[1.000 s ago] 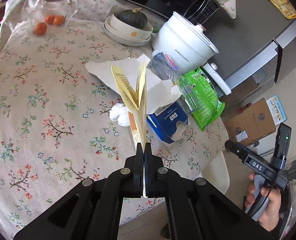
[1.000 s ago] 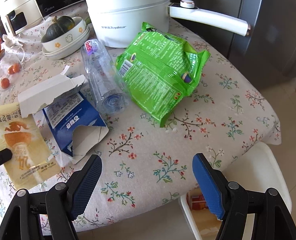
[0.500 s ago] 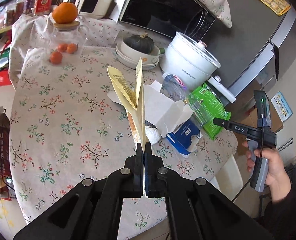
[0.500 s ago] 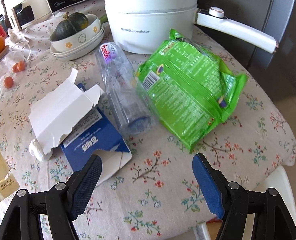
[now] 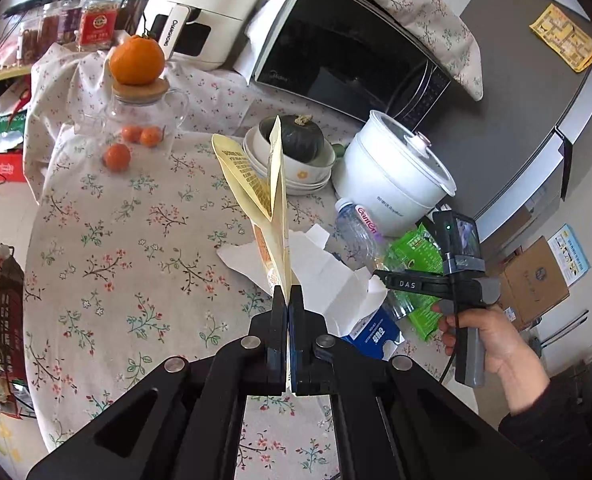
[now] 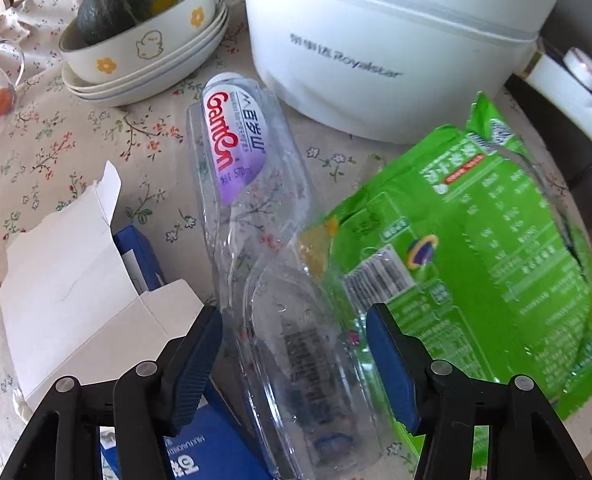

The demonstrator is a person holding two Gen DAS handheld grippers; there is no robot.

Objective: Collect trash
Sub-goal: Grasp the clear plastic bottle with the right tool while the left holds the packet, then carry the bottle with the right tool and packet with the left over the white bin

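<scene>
On the left part of the table (image 5: 108,240), near its far edge, a glass jar (image 5: 136,114) with a wooden lid carried a large orange (image 5: 136,60), and small oranges (image 5: 116,157) lay beside it on the flowered cloth. The left gripper (image 5: 287,300) was above the middle of the table, its two fingers pressed together on the lower end of a yellow wrapper (image 5: 264,188), which stood up from them and was folded in a V shape. Behind the wrapper, stacked bowls (image 5: 296,172) held a dark green pumpkin (image 5: 301,138).

Toward the right edge of the table lay the other trash. A torn blue and white carton (image 6: 84,280) lay open, with its white flaps up. Just beside it on the right, a clear plastic bottle (image 6: 248,208) lay on its side, its cap end pointing to a white electric pot (image 6: 375,40) at the far edge. The right gripper (image 6: 296,344) was low over the bottom end of this bottle, its fingers wide apart with one blue pad (image 6: 194,364) on each side of it; whether the pads touched the plastic could not be told. A green snack bag (image 6: 475,248) lay against the right side of the bottle, near the right edge of the table.
</scene>
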